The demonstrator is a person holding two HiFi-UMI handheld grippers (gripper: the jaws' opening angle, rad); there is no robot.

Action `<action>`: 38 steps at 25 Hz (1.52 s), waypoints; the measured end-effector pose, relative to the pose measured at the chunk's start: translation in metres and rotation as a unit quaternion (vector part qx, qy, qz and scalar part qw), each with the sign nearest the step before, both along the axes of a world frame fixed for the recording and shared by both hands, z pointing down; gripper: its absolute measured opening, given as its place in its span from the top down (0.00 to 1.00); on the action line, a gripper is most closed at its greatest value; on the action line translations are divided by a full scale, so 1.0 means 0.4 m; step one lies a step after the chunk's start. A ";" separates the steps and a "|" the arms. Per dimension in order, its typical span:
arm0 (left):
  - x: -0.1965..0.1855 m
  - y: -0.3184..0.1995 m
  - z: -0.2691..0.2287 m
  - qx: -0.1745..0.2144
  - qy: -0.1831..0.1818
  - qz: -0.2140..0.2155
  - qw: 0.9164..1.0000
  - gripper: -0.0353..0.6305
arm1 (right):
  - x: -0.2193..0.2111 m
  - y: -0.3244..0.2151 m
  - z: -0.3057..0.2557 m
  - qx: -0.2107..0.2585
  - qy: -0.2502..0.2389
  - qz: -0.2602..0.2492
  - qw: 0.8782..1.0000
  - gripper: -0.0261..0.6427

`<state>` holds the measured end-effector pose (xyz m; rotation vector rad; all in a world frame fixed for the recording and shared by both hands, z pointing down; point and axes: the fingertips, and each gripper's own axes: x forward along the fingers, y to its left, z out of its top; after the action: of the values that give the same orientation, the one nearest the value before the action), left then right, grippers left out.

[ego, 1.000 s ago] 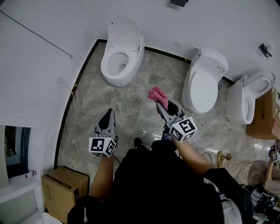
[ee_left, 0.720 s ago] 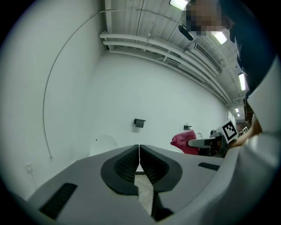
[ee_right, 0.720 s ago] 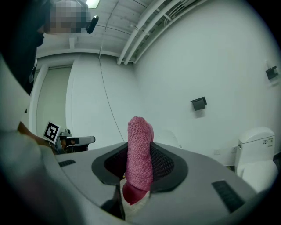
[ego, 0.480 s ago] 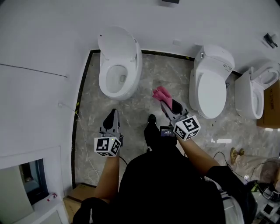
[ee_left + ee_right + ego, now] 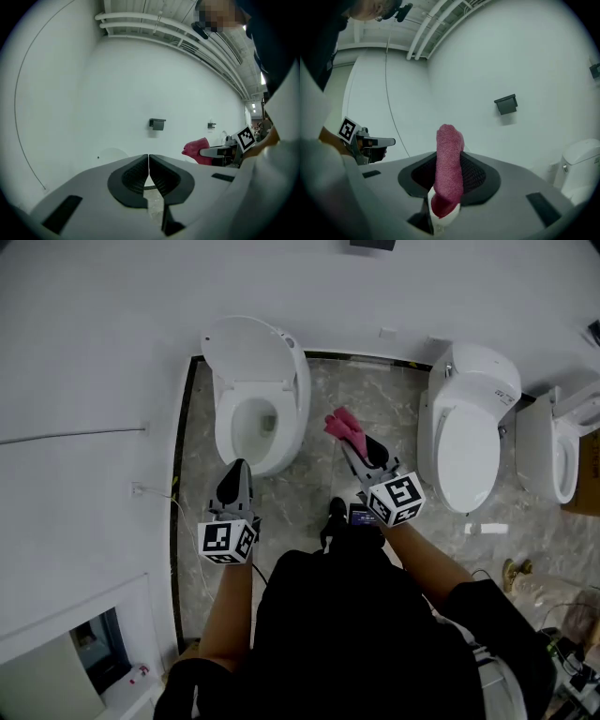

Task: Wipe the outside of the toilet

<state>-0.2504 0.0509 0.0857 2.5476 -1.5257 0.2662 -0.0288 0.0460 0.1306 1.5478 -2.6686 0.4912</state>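
The wiping has not begun. This looks like the approach step, with the person standing on the marble floor (image 5: pixel 309 474) and the cloth touching nothing. The right gripper (image 5: pixel 354 444) has its jaws pinching a pink cloth (image 5: pixel 343 425), which sticks out past the tips and hangs in the air between the open toilet (image 5: pixel 293 423) and the closed-lid toilet (image 5: pixel 469 418). The left gripper (image 5: pixel 235 479) is empty, jaws pressed together, hovering just in front of the open toilet's rim. Next, I judge, the cloth must be carried to a toilet's outer shell and pressed flat against the porcelain — not into the bowl. The open bowl shows nothing inside but its own drain, as far as can be seen.
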 end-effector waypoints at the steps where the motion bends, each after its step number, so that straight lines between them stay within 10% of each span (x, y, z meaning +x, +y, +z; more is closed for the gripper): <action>1: 0.002 -0.032 -0.001 0.000 -0.004 0.004 1.000 0.92 | 0.004 -0.024 0.003 0.000 -0.002 0.000 1.000 0.76; 14: 0.044 -0.392 0.129 -0.046 -0.022 0.123 0.991 0.92 | 0.039 -0.262 0.142 -0.044 -0.021 0.114 0.992 0.76; 27: 0.102 -0.591 0.427 -0.124 -0.051 0.317 0.939 0.92 | -0.058 -0.427 0.441 -0.122 -0.003 0.219 0.968 0.76; 38: 0.144 -0.712 0.683 -0.137 -0.049 0.320 0.936 0.92 | -0.049 -0.669 0.746 -0.144 0.084 0.143 0.976 0.76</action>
<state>-0.1927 -0.2340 0.3589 2.7344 -0.5686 0.6376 -0.0484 -0.2214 0.4292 1.7949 -2.1485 0.6877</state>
